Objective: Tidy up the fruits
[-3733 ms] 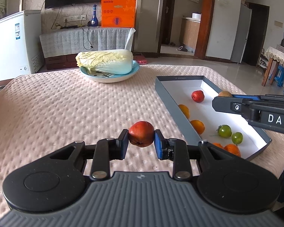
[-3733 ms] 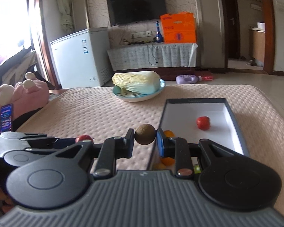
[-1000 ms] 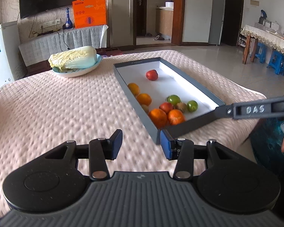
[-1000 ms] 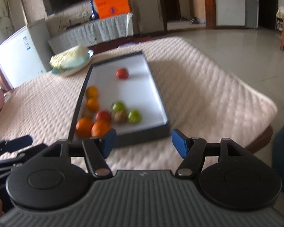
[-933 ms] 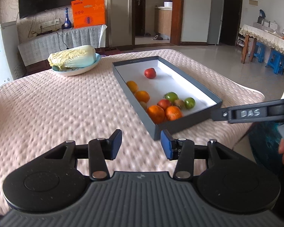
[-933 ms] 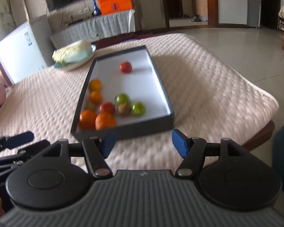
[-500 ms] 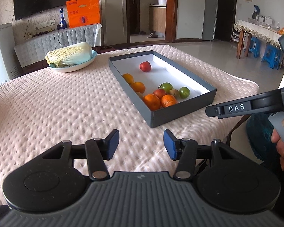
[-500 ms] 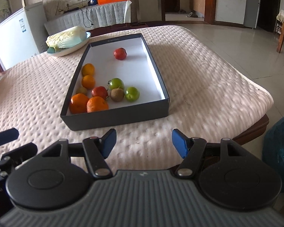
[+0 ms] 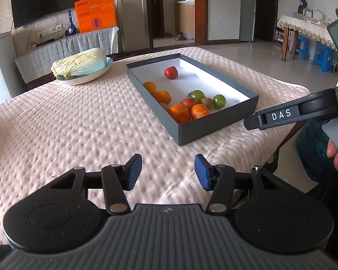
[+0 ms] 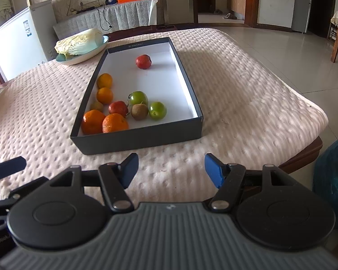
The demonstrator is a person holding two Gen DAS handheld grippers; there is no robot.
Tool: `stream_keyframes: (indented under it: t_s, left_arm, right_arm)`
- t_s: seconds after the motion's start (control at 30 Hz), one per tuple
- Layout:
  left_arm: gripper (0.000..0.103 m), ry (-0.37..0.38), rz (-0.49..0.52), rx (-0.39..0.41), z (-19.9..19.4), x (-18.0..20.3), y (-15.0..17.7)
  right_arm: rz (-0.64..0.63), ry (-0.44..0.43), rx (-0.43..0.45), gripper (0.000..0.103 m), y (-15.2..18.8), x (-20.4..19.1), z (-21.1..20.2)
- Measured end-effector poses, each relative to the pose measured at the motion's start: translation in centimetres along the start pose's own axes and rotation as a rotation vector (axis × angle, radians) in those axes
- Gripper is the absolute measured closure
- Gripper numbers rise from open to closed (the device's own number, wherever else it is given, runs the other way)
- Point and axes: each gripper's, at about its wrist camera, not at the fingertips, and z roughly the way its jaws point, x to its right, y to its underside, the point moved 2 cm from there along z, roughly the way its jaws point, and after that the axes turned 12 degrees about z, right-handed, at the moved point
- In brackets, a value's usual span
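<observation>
Blue-padded, the left gripper (image 9: 167, 172) and right gripper (image 10: 171, 171) hang spread and empty over the quilted table (image 10: 247, 103). Beyond, the grey box (image 10: 142, 139) holds four oranges (image 10: 115, 123), two red fruits (image 10: 143, 61), two green (image 10: 157, 110) and two brown (image 10: 139, 111). Farthest, one cabbage (image 10: 80, 41) lies on one plate (image 10: 85, 58).

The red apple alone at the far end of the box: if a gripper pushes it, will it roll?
Probably yes: the red apple is round and sits on the smooth white box floor with nothing beside it. Its skin looks glossy, so the jaws might slip. The walls should stop it.
</observation>
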Motion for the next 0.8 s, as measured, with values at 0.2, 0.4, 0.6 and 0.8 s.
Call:
stream_keyframes:
  t_s: [0.2,0.4,0.6,0.8]
  left_arm:
    - [0.045,0.001,-0.001,0.002,0.01,0.03,0.0]
    - [0.045,0.006,-0.005,0.006,-0.22,-0.18,0.07]
    - [0.045,-0.019,0.006,0.035,-0.29,-0.18,0.06]
    - [0.045,-0.004,0.011,0.006,0.34,-0.04,0.21]
  right_arm:
    - [-0.014,0.002,-0.009,0.036,0.04,-0.17,0.23]
    - [-0.021,0.014,-0.01,0.036,0.18,-0.27,0.28]
    - [-0.025,0.018,-0.013,0.036,0.19,-0.38,0.49]
    - [-0.012,0.01,-0.012,0.036,0.09,-0.16,0.4]
